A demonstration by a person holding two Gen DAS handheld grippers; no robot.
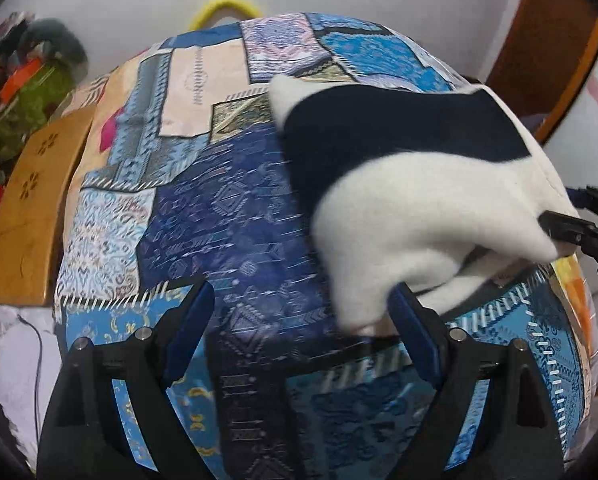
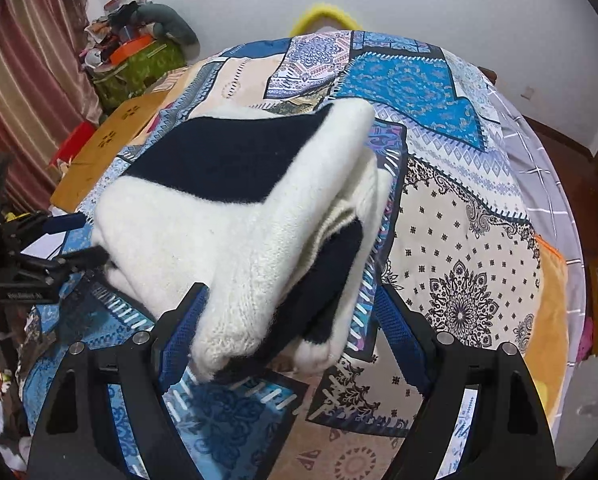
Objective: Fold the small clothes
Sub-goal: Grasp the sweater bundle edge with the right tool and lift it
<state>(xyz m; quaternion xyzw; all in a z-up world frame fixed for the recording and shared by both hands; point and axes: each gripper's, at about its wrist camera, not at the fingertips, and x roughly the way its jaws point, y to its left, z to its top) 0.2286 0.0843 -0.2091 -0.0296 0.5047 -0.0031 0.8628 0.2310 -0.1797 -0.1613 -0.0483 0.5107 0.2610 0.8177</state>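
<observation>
Two tongs, one knit garment; your white and navy sweater (image 2: 235,216) lies bunched and partly folded on the patchwork bedspread (image 2: 459,240), navy band across the top, white knit spilling toward both cameras; your left tongs (image 1: 299,320) are spread wide, and the white corner of the sweater (image 1: 419,208) hangs just beside the right-hand pad, which looks to brush it while the other pad sits well apart over bare bedspread (image 1: 227,216), so nothing is pinched there; your right tongs (image 2: 291,320) are also spread wide, with the thick folded end of the sweater sitting between the pads; the left-hand pad looks like it touches the white knit, the right-hand pad stands clear of it, so no squeeze there either; from the right wrist view your left tongs (image 2: 79,236) show at the far left edge of the sweater; a wooden board (image 1: 31,208) sits off the bed's left side, a green bag (image 2: 139,68) of clutter behind it, and a yellow ring (image 2: 323,14) peeks over the far edge of the bed.
</observation>
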